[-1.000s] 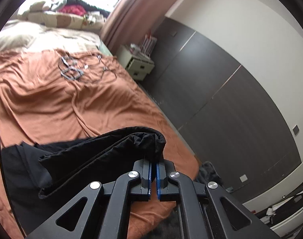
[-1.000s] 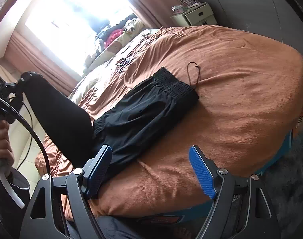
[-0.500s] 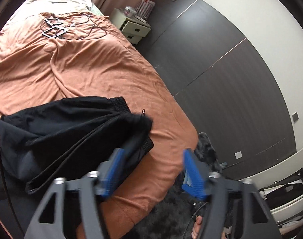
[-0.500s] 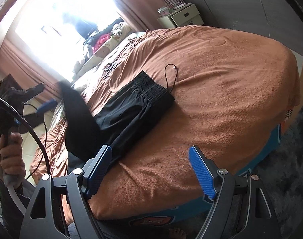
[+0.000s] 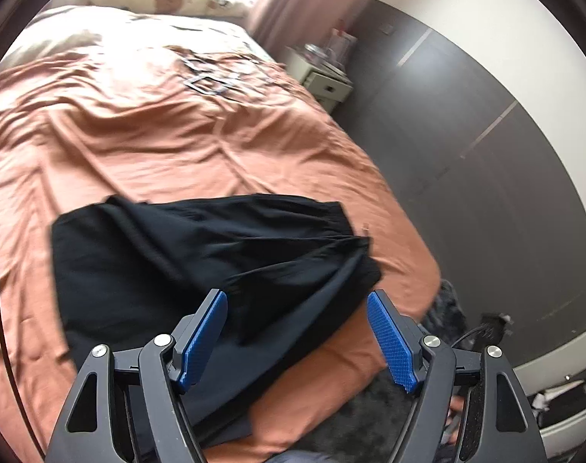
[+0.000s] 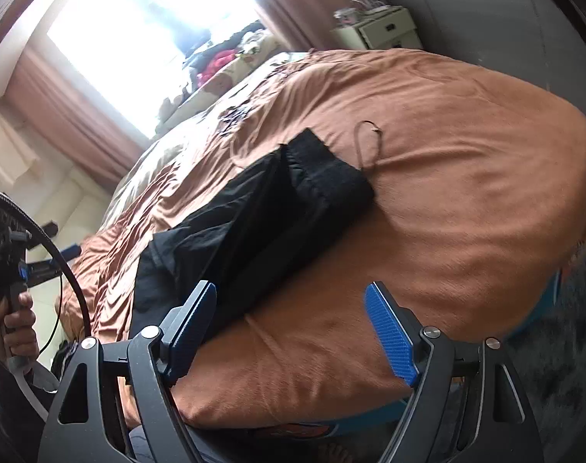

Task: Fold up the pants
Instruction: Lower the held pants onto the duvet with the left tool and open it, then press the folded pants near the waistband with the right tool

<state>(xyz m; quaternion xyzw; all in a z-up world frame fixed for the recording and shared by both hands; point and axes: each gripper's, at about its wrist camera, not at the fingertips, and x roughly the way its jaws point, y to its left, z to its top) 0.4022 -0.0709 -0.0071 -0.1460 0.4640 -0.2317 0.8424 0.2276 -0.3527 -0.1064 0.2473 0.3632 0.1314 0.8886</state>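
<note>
black pants (image 5: 200, 266) lie folded over on the orange bed (image 5: 177, 146) near its foot edge, a fold just laid. left tongs (image 5: 297, 332) and right tongs (image 6: 289, 332) both gape empty above the pants; next likely smoothing or another fold.

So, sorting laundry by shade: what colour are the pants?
Black pants, clearest in the left wrist view.

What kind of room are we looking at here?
Most likely a bedroom: a wide bed under a rust-orange cover, a small nightstand beside it, and curtains at a bright window. Black pants lie on the bed.
</note>
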